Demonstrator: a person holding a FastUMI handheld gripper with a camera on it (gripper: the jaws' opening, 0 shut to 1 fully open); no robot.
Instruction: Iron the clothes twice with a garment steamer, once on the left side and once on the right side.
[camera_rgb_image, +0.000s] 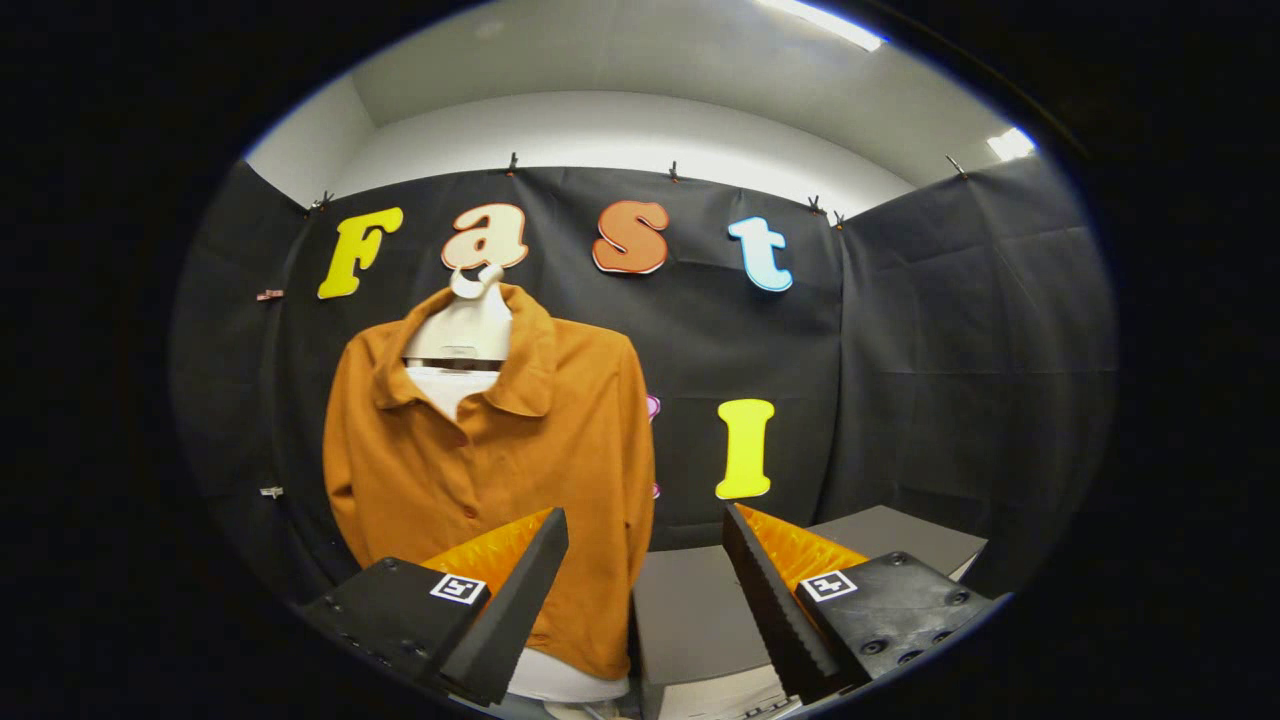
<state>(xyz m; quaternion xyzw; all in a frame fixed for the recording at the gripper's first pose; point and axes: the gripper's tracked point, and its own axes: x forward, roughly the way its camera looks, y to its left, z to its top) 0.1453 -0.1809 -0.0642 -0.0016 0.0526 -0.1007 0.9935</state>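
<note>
Gripper (645, 560) spread wide, fingers clasping nothing — gap between them bare. Beyond the left finger (515, 600), orange shirt (500, 450) hanging on a pale hanger (470, 325) against the black cloth wall (900, 350). Grey table (700, 610) near, to the right — possibly a box edge below it.

**Bright overhead strips, sharp centre, bent edges**

Light comes from two ceiling strips (820, 20), both blown out to white glare. The shirt (500, 440) is evenly lit and in sharp focus; the cloth wall stays dark and matte. Fisheye distortion bows the wall's top edge (strongest toward the rim). The parted tongs (645, 590) look slightly soft, their inner faces in shadow.
</note>
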